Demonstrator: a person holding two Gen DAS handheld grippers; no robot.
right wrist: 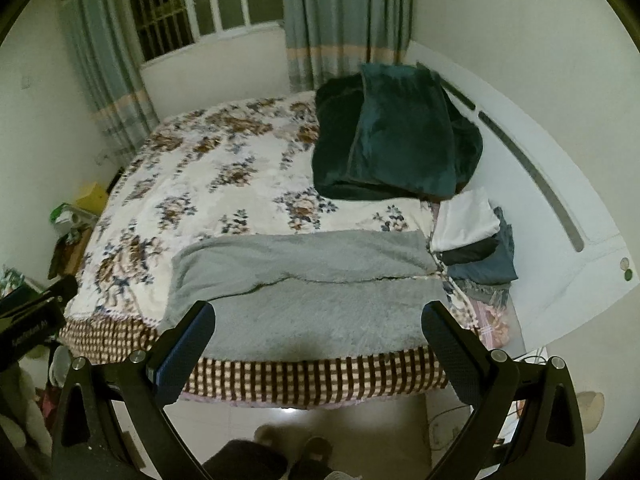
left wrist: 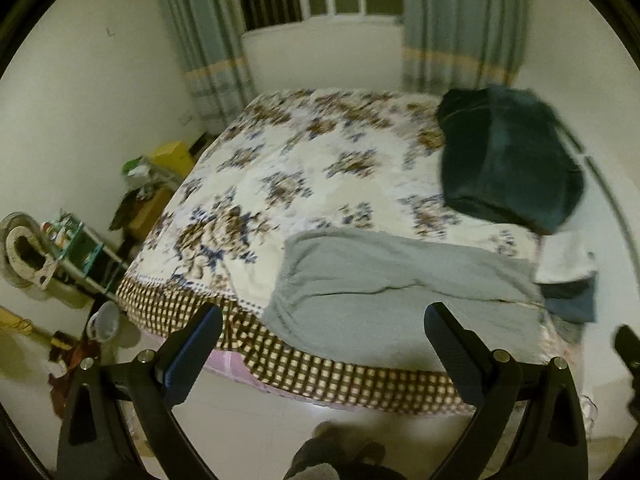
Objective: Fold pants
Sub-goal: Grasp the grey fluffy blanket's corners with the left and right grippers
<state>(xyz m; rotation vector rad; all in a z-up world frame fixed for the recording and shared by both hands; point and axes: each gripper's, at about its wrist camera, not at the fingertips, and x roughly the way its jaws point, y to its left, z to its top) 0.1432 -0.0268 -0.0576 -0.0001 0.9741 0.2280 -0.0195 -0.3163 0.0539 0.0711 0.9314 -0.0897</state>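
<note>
Grey fleecy pants (left wrist: 384, 292) lie spread flat on the near edge of the bed (left wrist: 304, 168), legs side by side running to the right. They also show in the right wrist view (right wrist: 316, 292). My left gripper (left wrist: 323, 320) is open and empty, held above the floor just in front of the bed edge, short of the pants. My right gripper (right wrist: 318, 318) is open and empty, also just in front of the bed edge, facing the pants. The left gripper's body shows at the left edge of the right wrist view (right wrist: 32, 320).
A dark teal blanket (right wrist: 392, 136) is heaped at the far right of the bed. A stack of folded clothes (right wrist: 472, 240) lies right of the pants by the white headboard (right wrist: 560, 184). Clutter and a small shelf (left wrist: 84, 252) stand on the floor left of the bed.
</note>
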